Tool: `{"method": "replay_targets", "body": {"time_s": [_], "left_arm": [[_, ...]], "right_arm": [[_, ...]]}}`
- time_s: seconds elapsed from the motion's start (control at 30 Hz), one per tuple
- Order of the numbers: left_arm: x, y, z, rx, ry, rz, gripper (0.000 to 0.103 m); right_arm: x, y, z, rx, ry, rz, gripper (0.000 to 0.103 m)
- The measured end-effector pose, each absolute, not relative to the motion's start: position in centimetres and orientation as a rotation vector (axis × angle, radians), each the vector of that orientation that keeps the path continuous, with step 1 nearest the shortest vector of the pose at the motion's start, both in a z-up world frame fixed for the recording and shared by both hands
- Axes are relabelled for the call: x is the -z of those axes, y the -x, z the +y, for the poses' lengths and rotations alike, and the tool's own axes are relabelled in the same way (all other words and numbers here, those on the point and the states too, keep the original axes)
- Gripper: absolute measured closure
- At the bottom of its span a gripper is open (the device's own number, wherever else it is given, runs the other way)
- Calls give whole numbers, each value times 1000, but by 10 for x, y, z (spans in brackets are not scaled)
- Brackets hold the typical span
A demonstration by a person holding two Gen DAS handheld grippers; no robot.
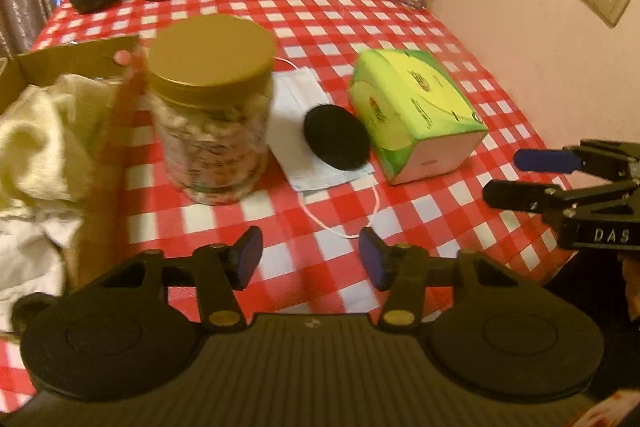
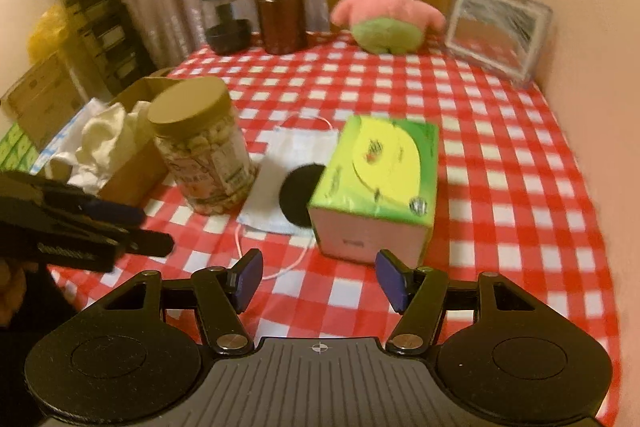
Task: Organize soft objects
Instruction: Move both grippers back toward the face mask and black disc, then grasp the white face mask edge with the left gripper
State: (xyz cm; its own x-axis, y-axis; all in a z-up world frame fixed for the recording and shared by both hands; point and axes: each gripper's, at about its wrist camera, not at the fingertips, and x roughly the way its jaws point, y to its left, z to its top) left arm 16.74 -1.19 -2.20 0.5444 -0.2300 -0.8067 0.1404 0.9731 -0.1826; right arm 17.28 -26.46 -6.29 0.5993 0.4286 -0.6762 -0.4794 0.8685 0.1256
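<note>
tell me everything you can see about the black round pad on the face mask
The black round fuzzy pad is a flat, matte disc, soft and felt-like in look. It lies on the pale blue face mask spread on the red and white checked tablecloth, beside the green tissue box, which hides its edge in the right wrist view. Neither hand-held gripper touches it.

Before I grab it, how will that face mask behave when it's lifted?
Probably floppy: the mask lies flat and thin on the cloth. Likely very light. The black pad resting on it would probably slide off, and the loose ear loop may dangle or snag.
</note>
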Motion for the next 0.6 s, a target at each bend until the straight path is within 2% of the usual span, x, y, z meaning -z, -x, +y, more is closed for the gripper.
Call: {"method": "replay_targets", "body": {"time_s": [0.33, 0.6], "left_arm": [[72, -198, -31, 129, 191, 971, 72], [100, -217, -26, 28, 339, 934, 77]], "right_arm": [[85, -181, -275, -487, -46, 820, 41], [101, -186, -265, -433, -14, 819, 41]]}}
